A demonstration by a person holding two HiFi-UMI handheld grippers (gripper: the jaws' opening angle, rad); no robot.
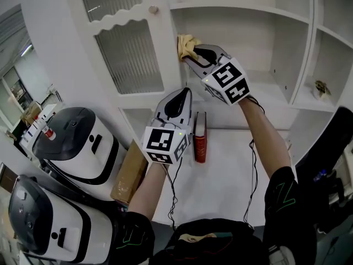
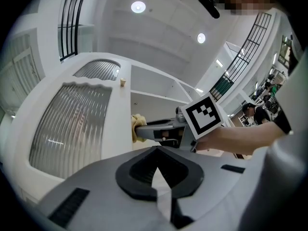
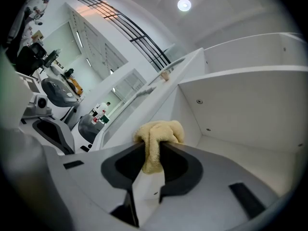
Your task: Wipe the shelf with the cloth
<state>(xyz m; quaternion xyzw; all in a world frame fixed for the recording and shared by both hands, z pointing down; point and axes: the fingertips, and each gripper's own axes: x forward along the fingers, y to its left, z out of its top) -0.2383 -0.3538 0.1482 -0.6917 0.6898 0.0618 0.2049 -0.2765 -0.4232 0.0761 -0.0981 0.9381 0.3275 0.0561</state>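
My left claw is shut with nothing in it, over the desk, by a red book. Farther off, my right claw pinches the yellow cloth at the left end of the shelf, just beside the glass door.

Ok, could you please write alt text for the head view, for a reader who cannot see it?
The right gripper, shut on a yellow cloth, holds it at the left end of a white shelf. The left gripper hangs lower, shut and empty, beside a red book on the white counter.
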